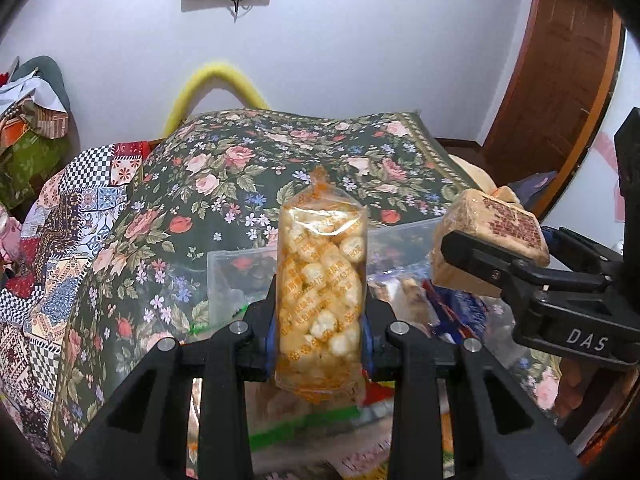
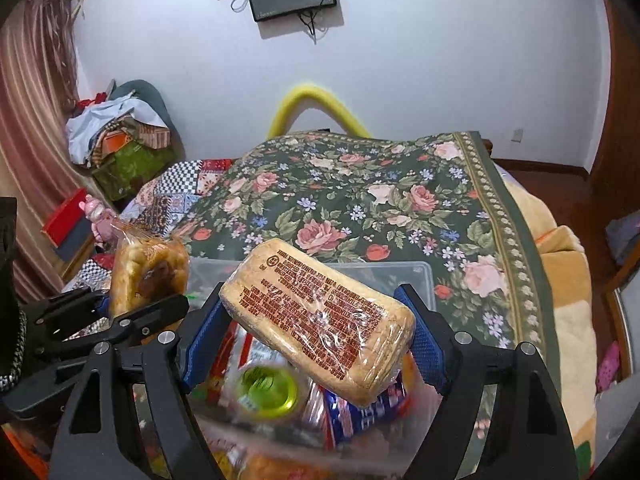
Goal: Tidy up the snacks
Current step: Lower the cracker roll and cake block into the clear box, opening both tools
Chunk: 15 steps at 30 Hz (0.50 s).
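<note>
My left gripper [image 1: 320, 320] is shut on a tall clear bag of puffed corn snacks [image 1: 322, 280] and holds it upright above the snack pile. It also shows at the left of the right wrist view [image 2: 148, 276]. My right gripper [image 2: 316, 336] is shut on a flat wrapped block of biscuits with red print [image 2: 320, 312], held tilted above the pile. In the left wrist view the same block [image 1: 492, 240] sits in the right gripper at the right, beside the corn bag.
A clear plastic bin [image 2: 416, 276] lies on the floral bedspread [image 2: 360, 200] beyond both grippers. Several loose snack packets and a green-lidded jar [image 2: 266, 392] lie below. A wooden door [image 1: 560, 60] stands at the right.
</note>
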Each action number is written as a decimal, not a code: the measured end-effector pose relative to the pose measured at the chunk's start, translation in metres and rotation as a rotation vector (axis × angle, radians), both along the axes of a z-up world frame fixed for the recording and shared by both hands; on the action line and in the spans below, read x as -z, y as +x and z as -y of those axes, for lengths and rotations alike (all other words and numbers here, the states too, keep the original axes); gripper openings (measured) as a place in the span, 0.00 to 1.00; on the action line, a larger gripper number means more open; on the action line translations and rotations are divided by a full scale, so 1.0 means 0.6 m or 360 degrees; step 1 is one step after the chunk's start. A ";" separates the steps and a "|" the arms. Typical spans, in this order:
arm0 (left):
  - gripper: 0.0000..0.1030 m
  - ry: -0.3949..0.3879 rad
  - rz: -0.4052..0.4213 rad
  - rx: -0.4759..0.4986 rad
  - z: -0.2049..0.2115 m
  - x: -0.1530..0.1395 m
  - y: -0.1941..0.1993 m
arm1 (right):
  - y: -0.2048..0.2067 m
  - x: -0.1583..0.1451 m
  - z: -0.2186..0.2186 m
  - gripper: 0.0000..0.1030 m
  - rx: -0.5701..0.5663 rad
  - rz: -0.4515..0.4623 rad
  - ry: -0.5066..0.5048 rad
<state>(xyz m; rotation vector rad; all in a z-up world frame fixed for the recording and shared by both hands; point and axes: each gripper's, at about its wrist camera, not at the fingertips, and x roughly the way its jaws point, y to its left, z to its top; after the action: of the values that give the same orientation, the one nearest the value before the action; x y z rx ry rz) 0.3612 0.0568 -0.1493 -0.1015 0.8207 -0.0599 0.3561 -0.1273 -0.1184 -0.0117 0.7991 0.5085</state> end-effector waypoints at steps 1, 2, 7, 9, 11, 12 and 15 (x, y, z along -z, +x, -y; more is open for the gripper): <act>0.31 -0.0005 -0.0003 0.0001 -0.002 0.003 0.006 | 0.006 0.003 -0.002 0.77 -0.0004 -0.0009 -0.0003; 0.31 -0.0014 -0.0005 0.0005 -0.003 0.005 0.012 | 0.012 0.007 -0.005 0.77 -0.0012 -0.0019 -0.0012; 0.30 0.0019 -0.0016 0.0024 0.006 0.013 0.030 | 0.033 0.024 -0.018 0.77 -0.0055 -0.0048 -0.0060; 0.31 -0.0009 -0.0049 0.0042 0.004 0.021 0.037 | 0.041 0.030 -0.019 0.77 -0.0054 -0.0059 -0.0071; 0.31 -0.0040 -0.0086 0.0051 0.004 0.029 0.042 | 0.049 0.038 -0.017 0.78 -0.0072 -0.0102 -0.0064; 0.32 -0.0042 -0.0103 0.0054 0.005 0.032 0.043 | 0.050 0.039 -0.016 0.78 -0.0071 -0.0112 -0.0063; 0.38 -0.0027 -0.0096 0.0071 0.011 0.034 0.040 | 0.048 0.036 -0.012 0.78 -0.0069 -0.0114 -0.0063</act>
<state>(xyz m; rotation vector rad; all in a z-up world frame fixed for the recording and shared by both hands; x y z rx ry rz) 0.3850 0.0499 -0.1698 -0.1016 0.8830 -0.1064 0.3850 -0.1202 -0.1399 -0.0479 0.8803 0.5361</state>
